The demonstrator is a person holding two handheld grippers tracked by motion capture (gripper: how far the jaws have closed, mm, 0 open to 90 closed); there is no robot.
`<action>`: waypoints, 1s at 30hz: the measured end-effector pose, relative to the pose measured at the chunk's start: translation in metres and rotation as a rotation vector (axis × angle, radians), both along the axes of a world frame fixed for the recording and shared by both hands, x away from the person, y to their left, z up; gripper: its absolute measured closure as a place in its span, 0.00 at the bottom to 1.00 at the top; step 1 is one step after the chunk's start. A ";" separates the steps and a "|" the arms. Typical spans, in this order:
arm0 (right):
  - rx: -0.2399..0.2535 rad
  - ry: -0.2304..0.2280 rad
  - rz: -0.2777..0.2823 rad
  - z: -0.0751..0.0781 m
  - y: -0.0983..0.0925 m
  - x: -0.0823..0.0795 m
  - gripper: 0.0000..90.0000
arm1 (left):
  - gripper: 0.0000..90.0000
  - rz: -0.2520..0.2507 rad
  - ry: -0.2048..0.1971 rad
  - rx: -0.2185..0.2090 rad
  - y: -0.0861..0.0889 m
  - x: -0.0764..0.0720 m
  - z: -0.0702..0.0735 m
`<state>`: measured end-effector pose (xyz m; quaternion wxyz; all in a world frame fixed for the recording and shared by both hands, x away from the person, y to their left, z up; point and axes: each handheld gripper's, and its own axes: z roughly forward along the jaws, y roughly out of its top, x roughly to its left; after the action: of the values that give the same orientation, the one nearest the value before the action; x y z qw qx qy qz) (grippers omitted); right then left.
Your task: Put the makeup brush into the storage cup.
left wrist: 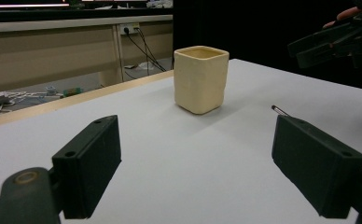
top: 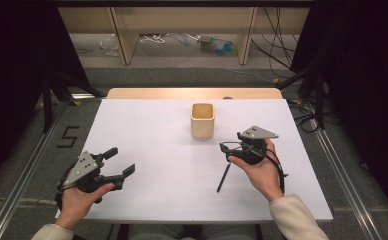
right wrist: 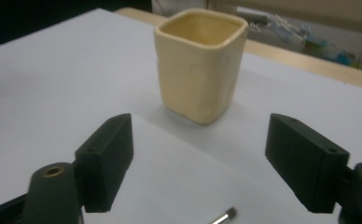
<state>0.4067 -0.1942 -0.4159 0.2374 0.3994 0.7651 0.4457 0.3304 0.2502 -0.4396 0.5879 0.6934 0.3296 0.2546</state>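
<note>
A cream square cup [top: 202,120] stands upright on the white table [top: 152,135], right of centre toward the far side. A thin black pen [top: 224,177] lies flat on the table near the right front. My right gripper [top: 225,151] hovers over the pen's far end, open, with nothing between its jaws. In the right gripper view the cup [right wrist: 200,65] is just ahead of the gripper [right wrist: 200,140], and the pen's metal tip [right wrist: 226,217] shows low down. My left gripper [top: 122,161] is open and empty at the left front. In its own view, the left gripper [left wrist: 195,135] faces the cup [left wrist: 200,79].
A wooden strip [top: 192,93] borders the table's far edge. Beyond it stand a low shelf frame [top: 127,35] and cables on the floor. Dark curtains hang on both sides. The right gripper [left wrist: 333,44] shows at the top right of the left gripper view.
</note>
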 end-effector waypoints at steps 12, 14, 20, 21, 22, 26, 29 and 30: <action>-0.162 0.430 -0.116 -0.012 0.012 0.017 0.43 | 0.18 -0.004 0.003 -0.002 0.000 0.000 0.000; -0.185 0.497 -0.121 -0.016 0.015 0.017 0.44 | 0.18 -0.003 0.004 -0.004 0.000 0.000 0.000; -0.206 0.656 -0.174 -0.021 0.024 0.019 0.45 | 0.18 -0.004 0.005 -0.004 0.000 -0.001 0.000; -0.207 0.674 -0.169 -0.022 0.025 0.020 0.45 | 0.18 -0.004 0.005 -0.004 0.000 -0.001 0.000; -0.202 0.689 -0.171 -0.023 0.027 0.020 0.46 | 0.18 -0.005 0.004 -0.002 0.000 -0.001 0.000; -0.245 0.715 -0.148 -0.028 0.030 0.022 0.48 | 0.18 -0.006 0.004 -0.003 0.000 -0.001 0.000; -0.264 0.725 -0.136 -0.031 0.031 0.024 0.48 | 0.18 -0.007 0.004 -0.002 0.000 -0.001 0.000; -0.263 0.734 -0.141 -0.031 0.033 0.024 0.48 | 0.18 -0.007 0.004 -0.003 0.000 -0.001 0.000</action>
<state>0.4310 -0.1617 -0.4473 0.0275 0.5501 0.8203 0.1541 0.3296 0.2503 -0.4396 0.5892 0.6942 0.3285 0.2508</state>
